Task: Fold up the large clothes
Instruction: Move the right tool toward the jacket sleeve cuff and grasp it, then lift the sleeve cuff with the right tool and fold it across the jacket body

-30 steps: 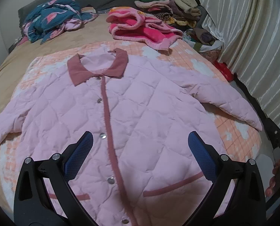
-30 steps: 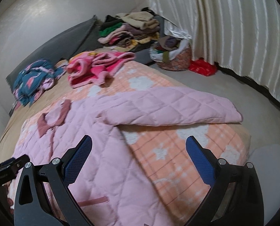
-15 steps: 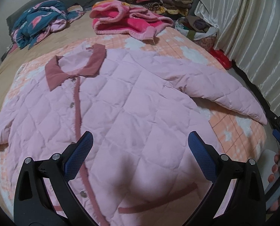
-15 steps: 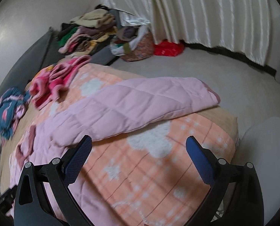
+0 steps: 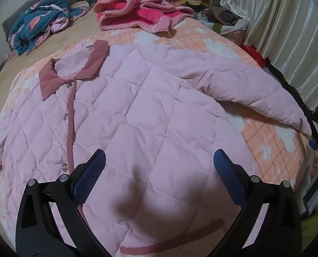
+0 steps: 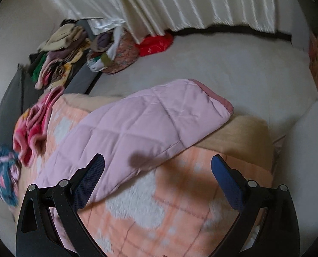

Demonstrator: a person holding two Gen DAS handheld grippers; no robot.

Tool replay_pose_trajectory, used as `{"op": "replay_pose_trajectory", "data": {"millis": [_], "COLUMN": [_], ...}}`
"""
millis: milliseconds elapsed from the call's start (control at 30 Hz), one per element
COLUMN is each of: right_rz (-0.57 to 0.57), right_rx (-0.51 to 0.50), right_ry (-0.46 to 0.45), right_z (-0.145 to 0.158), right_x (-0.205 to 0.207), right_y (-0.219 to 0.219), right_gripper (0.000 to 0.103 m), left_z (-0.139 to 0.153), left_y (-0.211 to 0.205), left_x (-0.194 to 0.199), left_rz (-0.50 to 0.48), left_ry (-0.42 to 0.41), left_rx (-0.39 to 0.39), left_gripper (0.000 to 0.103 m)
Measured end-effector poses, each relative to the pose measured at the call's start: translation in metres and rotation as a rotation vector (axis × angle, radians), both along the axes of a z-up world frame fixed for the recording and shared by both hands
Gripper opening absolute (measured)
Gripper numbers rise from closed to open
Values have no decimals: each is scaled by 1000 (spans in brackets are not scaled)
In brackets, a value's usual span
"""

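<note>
A pink quilted jacket (image 5: pixel 137 115) lies flat across the bed (image 5: pixel 272 132), filling the frame's centre. Both tools, left (image 5: pixel 159 162) and right (image 6: pixel 157 167), are spread and empty. The right tool has swung toward the sleeve (image 6: pixel 150 120), likely the first fold.

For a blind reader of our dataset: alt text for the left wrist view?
A pink quilted jacket lies flat, buttoned, on a bed, one sleeve stretched out. The open left gripper hovers over its lower half.

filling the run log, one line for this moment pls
stage: pre-grasp | left gripper: open over jacket hem | right gripper: open near sleeve | jacket: flat, unfolded
</note>
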State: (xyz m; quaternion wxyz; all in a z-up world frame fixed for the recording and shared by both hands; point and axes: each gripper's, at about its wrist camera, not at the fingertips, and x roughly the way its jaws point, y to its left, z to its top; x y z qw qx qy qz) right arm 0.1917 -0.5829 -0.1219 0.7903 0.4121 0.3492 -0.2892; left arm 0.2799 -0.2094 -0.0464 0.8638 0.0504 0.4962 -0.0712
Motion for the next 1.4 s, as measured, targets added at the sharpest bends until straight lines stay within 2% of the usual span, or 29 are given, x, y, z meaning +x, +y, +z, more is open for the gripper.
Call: {"op": "replay_pose_trajectory", "data": {"millis": [67, 167, 267, 300, 333, 367, 433, 533, 700, 833, 1000, 1133, 1400], "right_rz": [-13, -35, -71, -80, -88, -94, -90, -67, 22, 129, 254, 320, 445], "right_rx": [23, 43, 65, 71, 71, 68, 72, 48, -53, -164, -291, -345, -422], "right_ry": [-2, 0, -15, -32, -39, -52, -95, -154, -245, -301, -337, -355, -372], "right_z": [-5, -13, -21, -22, -23, -23, -20, -6, 41, 92, 140, 162, 198], "right_x": [4, 11, 13, 14, 15, 15, 14, 11, 11, 17, 21, 27, 42], "right_y": [-7, -17, -27, -31, -35, -38, -43, -44, -29, -3, 36, 62, 113], "right_gripper": [99, 99, 89, 84, 72, 67, 42, 28, 23, 16, 14, 14, 12], "left_z": [-4, -8, -11, -11, -10, -9, -6, 1, 20, 42, 69, 89, 108], "left_y": [1, 6, 14, 16, 20, 23, 30, 42, 55, 65, 80, 97, 136], "left_x": [3, 8, 15, 17, 19, 21, 24, 26, 25, 23, 20, 16, 9], "left_rz": [10, 25, 45, 50, 58, 64, 77, 96, 100, 104, 110, 132, 192], "left_ry": [-2, 12, 15, 12, 2, -4, -14, -23, -45, -60, -98, -134, -153], "left_rx": [32, 30, 37, 40, 48, 52, 52, 48, 44, 16, -21, -18, -30], "left_gripper": [94, 94, 94, 94, 94, 94, 94, 94, 94, 94, 94, 94, 94]}}
